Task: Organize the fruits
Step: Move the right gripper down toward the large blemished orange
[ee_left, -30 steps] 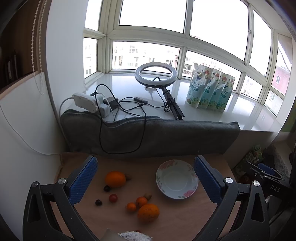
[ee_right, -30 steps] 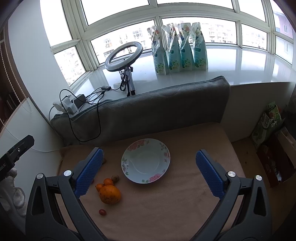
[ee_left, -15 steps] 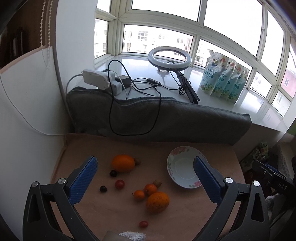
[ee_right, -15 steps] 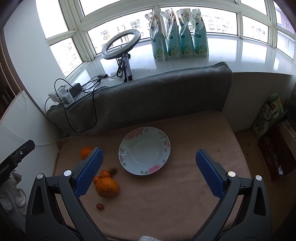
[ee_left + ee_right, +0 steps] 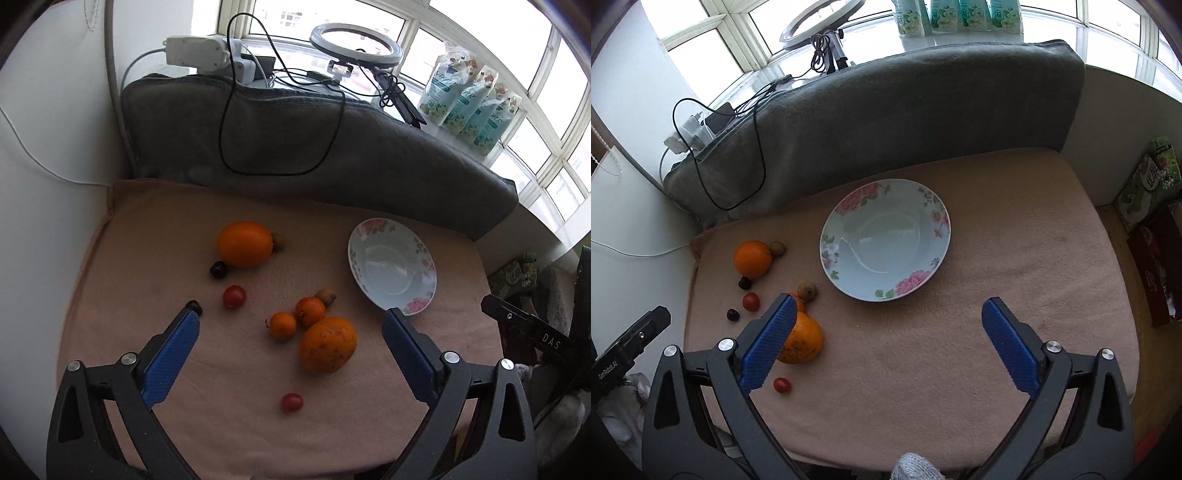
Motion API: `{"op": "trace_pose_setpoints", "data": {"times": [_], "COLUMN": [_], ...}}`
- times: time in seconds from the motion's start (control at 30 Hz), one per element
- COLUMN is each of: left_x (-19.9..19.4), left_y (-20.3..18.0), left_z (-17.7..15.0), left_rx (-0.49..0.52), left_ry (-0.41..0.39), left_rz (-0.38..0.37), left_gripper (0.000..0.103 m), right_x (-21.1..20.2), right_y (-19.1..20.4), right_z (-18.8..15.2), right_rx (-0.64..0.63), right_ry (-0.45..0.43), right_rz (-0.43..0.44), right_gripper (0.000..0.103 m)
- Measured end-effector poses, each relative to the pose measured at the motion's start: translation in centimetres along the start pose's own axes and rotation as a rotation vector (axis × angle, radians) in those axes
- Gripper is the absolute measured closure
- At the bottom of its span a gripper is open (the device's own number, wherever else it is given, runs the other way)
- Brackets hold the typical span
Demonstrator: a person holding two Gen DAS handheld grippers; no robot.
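Note:
An empty floral bowl (image 5: 392, 267) (image 5: 885, 240) sits on a beige cloth. Left of it lie loose fruits: a large orange (image 5: 245, 244) (image 5: 753, 258), a second large orange (image 5: 327, 344) (image 5: 801, 343), two small tangerines (image 5: 309, 312), (image 5: 282, 325), cherry tomatoes (image 5: 233, 296), (image 5: 292, 402) (image 5: 782, 384), dark cherries (image 5: 218, 269) (image 5: 733, 314) and small brownish fruits (image 5: 326, 295) (image 5: 807, 290). My left gripper (image 5: 291, 314) is open, above the fruit cluster. My right gripper (image 5: 888, 306) is open, just in front of the bowl. Both are empty.
A grey folded blanket (image 5: 314, 147) (image 5: 905, 110) borders the cloth's far edge, with a black cable draped over it. A white wall (image 5: 44, 184) bounds the left. Behind are a power strip (image 5: 195, 53), a ring light (image 5: 356, 40) and detergent pouches (image 5: 469, 107). Boxes (image 5: 1152, 206) stand at the right.
Both grippers have moved down and forward towards the cloth. The fruits and bowl look larger and lie closer under the open fingers. Nothing on the cloth has moved.

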State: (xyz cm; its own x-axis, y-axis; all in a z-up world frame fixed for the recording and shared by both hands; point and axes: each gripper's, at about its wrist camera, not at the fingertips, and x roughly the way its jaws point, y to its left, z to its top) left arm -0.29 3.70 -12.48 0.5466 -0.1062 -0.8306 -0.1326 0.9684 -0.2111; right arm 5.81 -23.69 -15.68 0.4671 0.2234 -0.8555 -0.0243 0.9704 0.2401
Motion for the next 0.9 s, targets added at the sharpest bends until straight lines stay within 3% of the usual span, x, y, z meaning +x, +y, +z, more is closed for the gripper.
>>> {"op": "trace_pose_setpoints", "data": {"times": [0.2,0.47,0.63,0.73,0.9], "left_x": [3.1,5.9,7.6,8.4,9.4], "left_y": [0.5,1.0,1.1,1.3,1.1], "left_z": [-1.7,-3.2,-3.8,-4.1,-4.7], "left_rx": [-0.034,-0.056,-0.056,-0.069,-0.059], "left_ry": [0.095,0.162,0.198,0.218,0.249], "left_rz": [-0.095,-0.154,-0.202,-0.234,-0.262], "left_gripper": [0.012,0.019,0.025,0.030,0.035], "right_x": [3.1,5.8,8.0,9.5,11.0], "right_y": [1.0,3.2,3.8,4.5,5.6], "right_z": [-0.6,-1.3,-1.7,-2.1,-2.8], "right_rx": [-0.043,-0.115,-0.095,-0.085,-0.093], "right_ry": [0.061,0.108,0.179,0.230,0.280], "right_rz": [0.065,0.133,0.207,0.249,0.289], "right_gripper": [0.001,0.003,0.004,0.014,0.014]}}
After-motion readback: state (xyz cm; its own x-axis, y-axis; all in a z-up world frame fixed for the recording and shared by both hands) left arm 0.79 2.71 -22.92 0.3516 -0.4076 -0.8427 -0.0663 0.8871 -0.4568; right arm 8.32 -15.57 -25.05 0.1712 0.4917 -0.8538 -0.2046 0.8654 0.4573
